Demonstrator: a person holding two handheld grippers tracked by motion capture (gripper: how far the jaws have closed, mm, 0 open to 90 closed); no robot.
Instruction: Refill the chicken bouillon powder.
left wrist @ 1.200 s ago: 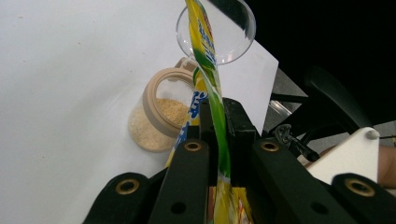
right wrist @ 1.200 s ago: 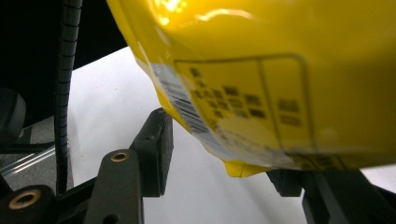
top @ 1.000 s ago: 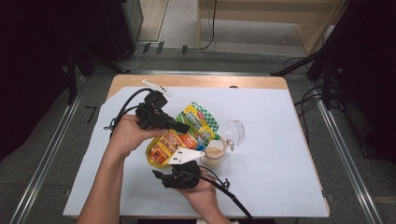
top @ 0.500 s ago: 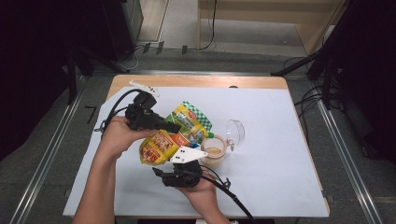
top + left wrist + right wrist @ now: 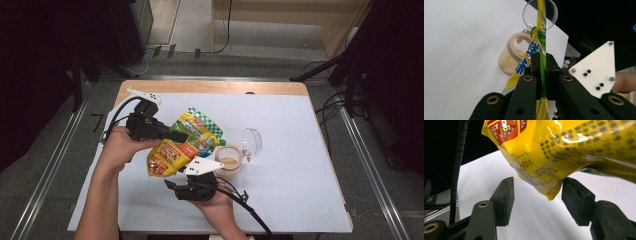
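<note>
Left gripper (image 5: 172, 135) clamped on yellow pouch (image 5: 185, 142), right gripper (image 5: 536, 195) level beneath, jaws apart after widening

tongs (image 5: 176, 136): black jaws, brass pivot screws | white three-cornered plate, black dots | black cable

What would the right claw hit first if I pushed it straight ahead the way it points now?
Most likely the bottom corner of the yellow pouch, which hangs just ahead of the open right claw and dips between its jaws. Depth is hard to judge; beyond it lies the white table cover.
</note>
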